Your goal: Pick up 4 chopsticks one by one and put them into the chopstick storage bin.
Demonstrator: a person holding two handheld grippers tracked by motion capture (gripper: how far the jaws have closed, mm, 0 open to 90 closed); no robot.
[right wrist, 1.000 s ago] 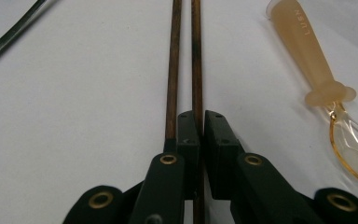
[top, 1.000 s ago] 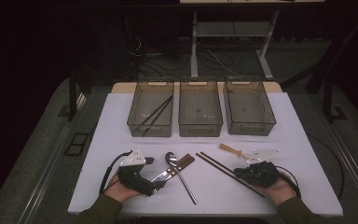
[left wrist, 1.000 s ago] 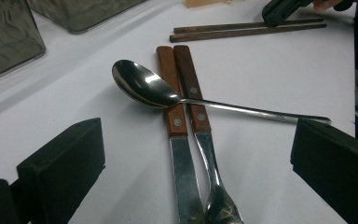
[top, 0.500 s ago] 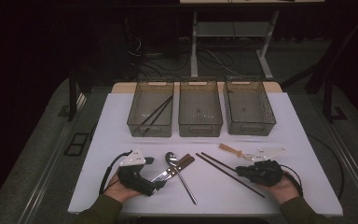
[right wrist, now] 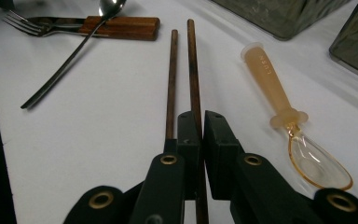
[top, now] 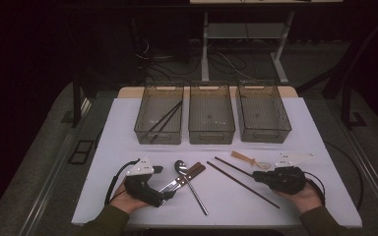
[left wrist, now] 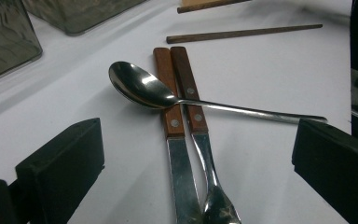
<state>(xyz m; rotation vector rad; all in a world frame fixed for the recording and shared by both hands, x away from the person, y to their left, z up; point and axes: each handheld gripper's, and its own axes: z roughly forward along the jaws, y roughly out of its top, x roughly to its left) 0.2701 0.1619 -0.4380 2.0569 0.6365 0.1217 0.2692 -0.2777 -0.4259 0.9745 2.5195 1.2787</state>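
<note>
Our right hand-held gripper (right wrist: 196, 140) lies low on the white surface (top: 325, 147) at the near right, its jaws pinched narrow on one chopstick (right wrist: 193, 70) of the dark pair; the second chopstick (right wrist: 171, 79) runs alongside, just left of the jaws and outside them. We judge the grip sits near the stick's close end so that the long part points away toward the bins and can be lifted clear. In the high view that pair lies slanted between our two hands, near the right hand-held gripper (top: 256, 178).

Our left hand-held gripper (left wrist: 198, 154) rests at the near left with its jaws wide and nothing between the pads. Ahead of it a steel spoon (left wrist: 144, 88) lies across two wooden-handled pieces (left wrist: 179, 93); one of these is a fork (right wrist: 32, 24), while the other's end is cut off at the frame edge, so we cannot name it.

Three clear bins stand in a row at the far side. The left bin (top: 142, 129) already holds dark sticks leaning corner to corner, which suggests sorting by kind; the middle bin (top: 211, 135) and right bin (top: 280, 130) look empty, though glare on their walls makes this uncertain. A translucent amber spoon (right wrist: 289, 121) lies just right of the chopsticks.
</note>
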